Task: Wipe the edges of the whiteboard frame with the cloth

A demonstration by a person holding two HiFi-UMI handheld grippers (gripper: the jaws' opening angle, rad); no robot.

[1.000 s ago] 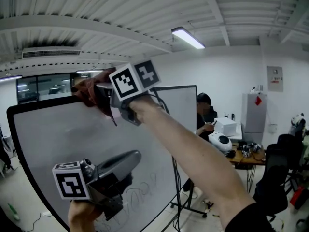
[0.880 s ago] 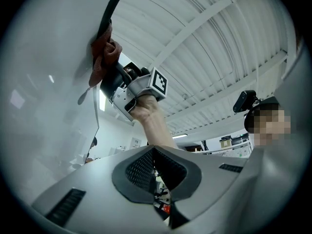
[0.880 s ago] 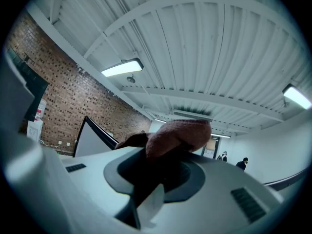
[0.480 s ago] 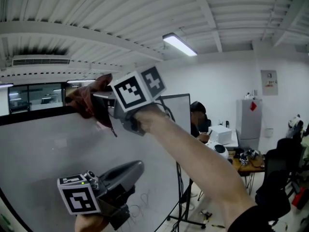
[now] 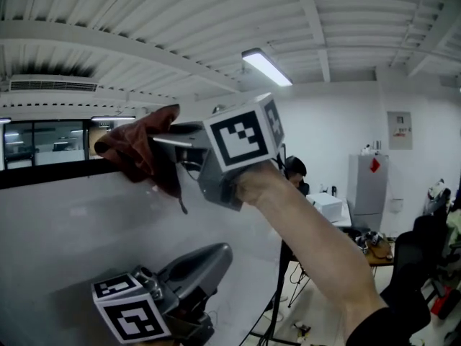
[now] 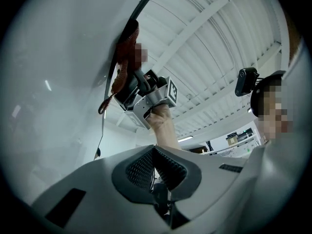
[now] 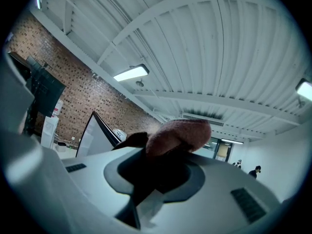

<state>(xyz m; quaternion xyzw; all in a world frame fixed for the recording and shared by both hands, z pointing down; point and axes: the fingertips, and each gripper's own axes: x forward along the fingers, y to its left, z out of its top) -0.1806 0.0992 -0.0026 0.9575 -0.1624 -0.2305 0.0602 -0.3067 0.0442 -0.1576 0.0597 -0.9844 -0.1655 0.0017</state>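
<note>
Cloth [image 5: 140, 153], reddish-brown and bunched, sits clamped in the right gripper [image 5: 169, 141], pressed against the black top edge of the whiteboard frame [image 5: 50, 176]. The left gripper [image 5: 210, 254] (lower, before the white board face) has its jaws closed together on nothing.

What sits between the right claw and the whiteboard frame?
The cloth, gripped by the right claw, lies against the frame at its top edge; the head view shows it.

The cloth [image 5: 140, 153] is reddish-brown. The whiteboard [image 5: 72, 236] is white with a black frame [image 5: 43, 176]. The right tool [image 5: 169, 140] and the left tool [image 5: 222, 251] are grey, with black-and-white square markers [image 5: 241, 139].
</note>
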